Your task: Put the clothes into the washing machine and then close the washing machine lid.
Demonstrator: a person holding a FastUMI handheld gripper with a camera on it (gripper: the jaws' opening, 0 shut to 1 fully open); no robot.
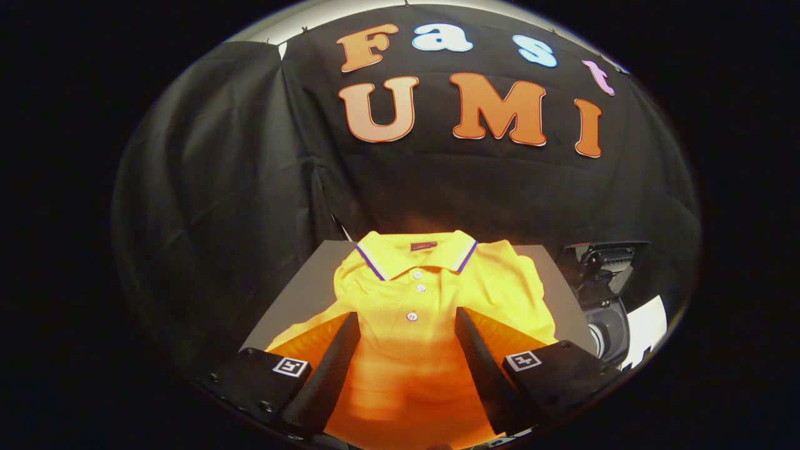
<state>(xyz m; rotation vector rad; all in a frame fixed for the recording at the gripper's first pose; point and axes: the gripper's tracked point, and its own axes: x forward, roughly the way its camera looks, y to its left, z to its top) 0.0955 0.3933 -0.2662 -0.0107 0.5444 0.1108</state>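
Two fingers of the tool (406,328) spread wide apart, nothing pinched between them; whether they touch the cloth below, cannot tell. Yellow short-sleeved polo shirt (415,300) with white-and-purple striped collar and three white buttons lies flat between and just ahead of the fingers, collar toward the tabletop's far edge. Shirt covers most of the grey tabletop (300,294). Beyond the tabletop's right edge, a dark-and-white washing machine (609,294), partly seen.
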